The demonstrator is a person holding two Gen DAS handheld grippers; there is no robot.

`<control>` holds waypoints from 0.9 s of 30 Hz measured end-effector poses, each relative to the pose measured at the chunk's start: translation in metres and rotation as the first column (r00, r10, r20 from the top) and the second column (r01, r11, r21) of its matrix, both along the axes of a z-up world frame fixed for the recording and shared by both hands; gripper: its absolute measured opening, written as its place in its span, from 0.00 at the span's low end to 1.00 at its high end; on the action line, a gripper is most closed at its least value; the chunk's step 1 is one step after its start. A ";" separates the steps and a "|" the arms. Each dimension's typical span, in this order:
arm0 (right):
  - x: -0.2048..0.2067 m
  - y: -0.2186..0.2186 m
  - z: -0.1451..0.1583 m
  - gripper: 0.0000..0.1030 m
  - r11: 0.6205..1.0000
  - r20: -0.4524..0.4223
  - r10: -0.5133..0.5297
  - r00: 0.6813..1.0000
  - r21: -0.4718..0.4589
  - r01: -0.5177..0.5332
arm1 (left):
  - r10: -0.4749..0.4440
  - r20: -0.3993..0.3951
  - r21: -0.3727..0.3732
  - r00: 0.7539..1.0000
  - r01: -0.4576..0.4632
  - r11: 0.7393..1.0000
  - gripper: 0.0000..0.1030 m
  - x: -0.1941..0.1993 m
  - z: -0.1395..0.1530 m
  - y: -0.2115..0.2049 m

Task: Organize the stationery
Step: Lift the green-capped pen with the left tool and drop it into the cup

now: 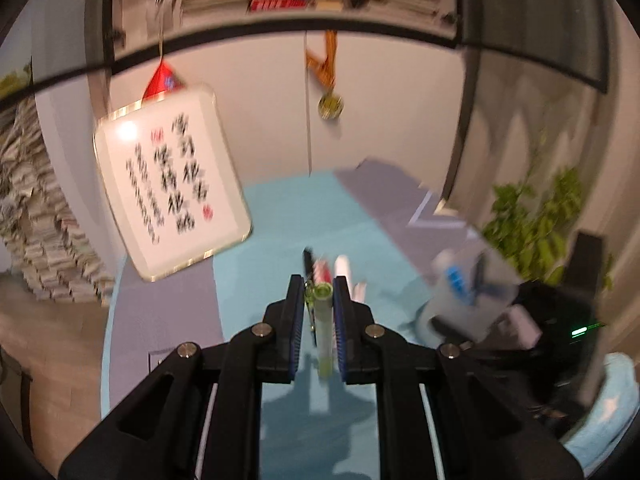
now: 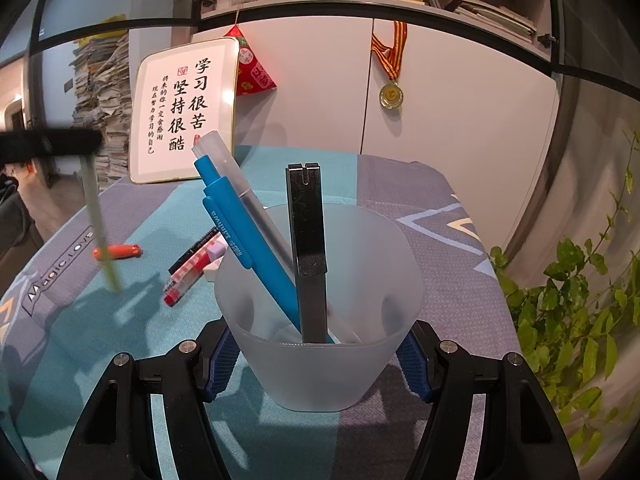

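Note:
My left gripper (image 1: pixel 318 286) is shut on a green pen (image 1: pixel 323 320) and holds it upright above the table; the pen also shows blurred at the left of the right wrist view (image 2: pixel 98 216). My right gripper (image 2: pixel 316 354) is shut on a frosted plastic cup (image 2: pixel 360 304) standing on the table. The cup holds a blue pen (image 2: pixel 244 240), a grey pen with a clear cap (image 2: pixel 224 164) and a black flat tool (image 2: pixel 306 240). On the cloth lie an orange marker (image 2: pixel 120 251), a red checked pen (image 2: pixel 186 276), a black pen (image 2: pixel 192 250) and a small eraser (image 2: pixel 216 251).
A teal and purple tablecloth (image 2: pixel 420 248) covers the table. A white sign with calligraphy (image 2: pixel 182 112) leans at the back by white cabinet doors (image 2: pixel 460 100) with a hanging medal (image 2: pixel 391 95). A leafy plant (image 2: pixel 568 320) stands at the right edge. Stacked papers (image 2: pixel 102 104) rise at the left.

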State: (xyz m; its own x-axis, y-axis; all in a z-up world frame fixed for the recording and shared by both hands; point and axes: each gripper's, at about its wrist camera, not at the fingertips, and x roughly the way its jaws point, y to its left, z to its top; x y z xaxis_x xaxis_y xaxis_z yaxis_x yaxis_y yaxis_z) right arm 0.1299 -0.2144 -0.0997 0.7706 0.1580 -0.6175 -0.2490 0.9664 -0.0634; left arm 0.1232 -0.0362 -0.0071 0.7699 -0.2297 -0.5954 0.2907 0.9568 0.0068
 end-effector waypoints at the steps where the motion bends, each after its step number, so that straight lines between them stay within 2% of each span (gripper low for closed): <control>1: 0.000 0.000 0.000 0.67 1.000 0.000 0.000 1.000 0.001 0.000 | -0.009 0.015 -0.005 1.000 0.009 1.000 0.12 -0.002 0.006 -0.002; 8: 0.000 0.000 0.000 0.67 1.000 -0.002 0.001 1.000 0.005 -0.001 | -0.065 0.092 -0.052 0.994 0.070 0.996 0.12 -0.012 0.037 -0.022; 18: 0.002 -0.001 0.001 0.67 1.000 -0.005 0.002 1.000 0.015 -0.002 | -0.147 0.159 -0.044 0.976 0.155 0.987 0.12 -0.019 0.064 -0.056; 27: 0.002 -0.002 0.000 0.67 1.000 -0.006 0.002 1.000 0.020 -0.002 | -0.197 0.161 -0.163 0.967 0.223 0.961 0.12 -0.008 0.077 -0.070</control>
State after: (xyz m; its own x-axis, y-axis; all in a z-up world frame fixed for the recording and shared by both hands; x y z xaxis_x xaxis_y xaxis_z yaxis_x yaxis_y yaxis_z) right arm 0.1320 -0.2163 -0.0998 0.7665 0.1714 -0.6189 -0.2510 0.9670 -0.0430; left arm 0.1153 -0.1064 0.0699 0.7661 -0.4879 -0.4183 0.4939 0.8635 -0.1026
